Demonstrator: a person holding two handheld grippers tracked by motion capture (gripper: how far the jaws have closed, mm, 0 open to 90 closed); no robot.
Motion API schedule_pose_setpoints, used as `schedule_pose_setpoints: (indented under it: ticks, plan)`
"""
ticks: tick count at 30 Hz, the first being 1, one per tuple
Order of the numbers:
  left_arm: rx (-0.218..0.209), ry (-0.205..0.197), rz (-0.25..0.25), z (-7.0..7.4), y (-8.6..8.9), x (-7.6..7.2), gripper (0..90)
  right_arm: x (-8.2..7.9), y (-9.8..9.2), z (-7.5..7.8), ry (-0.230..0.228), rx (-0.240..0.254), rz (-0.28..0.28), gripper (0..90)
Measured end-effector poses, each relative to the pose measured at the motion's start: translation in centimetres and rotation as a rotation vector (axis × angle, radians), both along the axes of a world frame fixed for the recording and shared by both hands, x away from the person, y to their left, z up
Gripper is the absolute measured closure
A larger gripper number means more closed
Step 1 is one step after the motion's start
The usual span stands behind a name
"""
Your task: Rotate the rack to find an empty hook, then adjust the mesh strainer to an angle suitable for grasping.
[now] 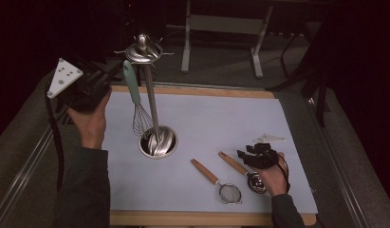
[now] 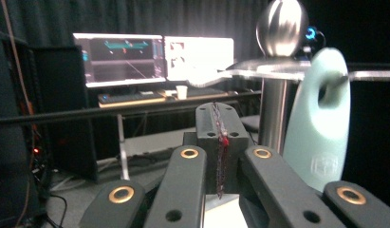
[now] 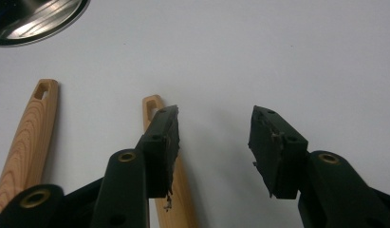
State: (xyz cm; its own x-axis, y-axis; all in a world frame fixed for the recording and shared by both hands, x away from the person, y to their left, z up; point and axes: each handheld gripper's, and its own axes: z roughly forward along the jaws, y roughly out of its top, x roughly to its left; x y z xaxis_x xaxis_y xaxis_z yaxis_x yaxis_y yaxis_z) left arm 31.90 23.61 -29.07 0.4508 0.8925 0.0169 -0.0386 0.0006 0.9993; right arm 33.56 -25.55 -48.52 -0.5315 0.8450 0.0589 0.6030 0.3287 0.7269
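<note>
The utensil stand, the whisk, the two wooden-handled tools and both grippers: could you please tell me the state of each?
Utensil stand: upright on the white mat.
Whisk: hanging by its handle from the stand's top.
Strainer: lying flat on the mat.
Ladle: lying flat by the right gripper.
Left gripper: shut, empty, raised beside the whisk handle.
Right gripper: open, empty, low over the mat.
</note>
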Motion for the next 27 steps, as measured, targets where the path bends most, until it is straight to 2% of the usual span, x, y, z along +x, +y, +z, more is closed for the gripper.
schedule_pose_setpoints:
  ticks: [1,2,3,4,5,6,9,14,15,18,20,23,25,26,27]
  plan:
    - [0.011,0.020,-0.007,-0.4,0.2,0.0,89.9,0.0,0.0,-0.1,0.002,-0.002,-0.001,52.4]
    - [0.011,0.020,-0.007,-0.4,0.2,0.0,89.9,0.0,0.0,-0.1,0.002,-0.002,-0.001,52.4]
    - [0.023,0.040,-0.009,-0.8,0.4,-0.1,89.9,0.0,0.0,-0.1,0.005,-0.005,0.004,52.4]
    - [0.023,0.040,-0.009,-0.8,0.4,-0.1,89.9,0.0,0.0,-0.1,0.005,-0.005,0.004,52.4]
    - [0.035,0.059,-0.013,-1.3,0.6,0.0,89.9,0.0,0.1,-0.2,0.007,-0.008,0.008,52.4]
    - [0.035,0.059,-0.013,-1.3,0.6,0.0,89.9,0.0,0.1,-0.2,0.008,-0.009,0.011,52.4]
    - [0.047,0.092,-0.015,-2.3,1.0,0.1,89.8,0.0,0.3,-0.2,0.012,-0.012,0.016,52.4]
    - [0.046,0.111,-0.002,-3.5,1.1,0.1,89.9,-0.1,0.2,-0.2,0.009,-0.014,0.017,52.4]
    - [0.026,0.120,-0.002,-4.3,1.2,0.0,89.9,-0.1,0.2,-0.2,0.007,-0.014,0.017,52.4]
    - [0.022,0.137,0.004,-5.0,1.3,0.1,89.9,-0.1,0.1,-0.1,0.007,-0.014,0.017,52.5]
    - [0.029,0.164,0.019,-6.4,1.5,0.2,89.9,-0.2,0.2,-0.1,0.011,-0.014,0.019,52.5]
    - [0.028,0.189,0.029,-7.5,1.6,0.2,89.9,-0.2,0.3,-0.1,0.012,-0.016,0.025,52.6]
    - [0.046,0.211,0.039,-8.7,1.6,0.0,89.9,-0.3,0.4,-0.1,0.014,-0.014,0.030,52.6]
    - [0.046,0.211,0.039,-8.7,1.6,0.0,89.9,-0.3,0.4,-0.1,0.014,-0.014,0.030,52.6]
    - [0.048,0.243,0.041,-9.9,1.7,0.0,89.8,-0.4,0.5,0.0,0.013,-0.019,0.039,52.7]
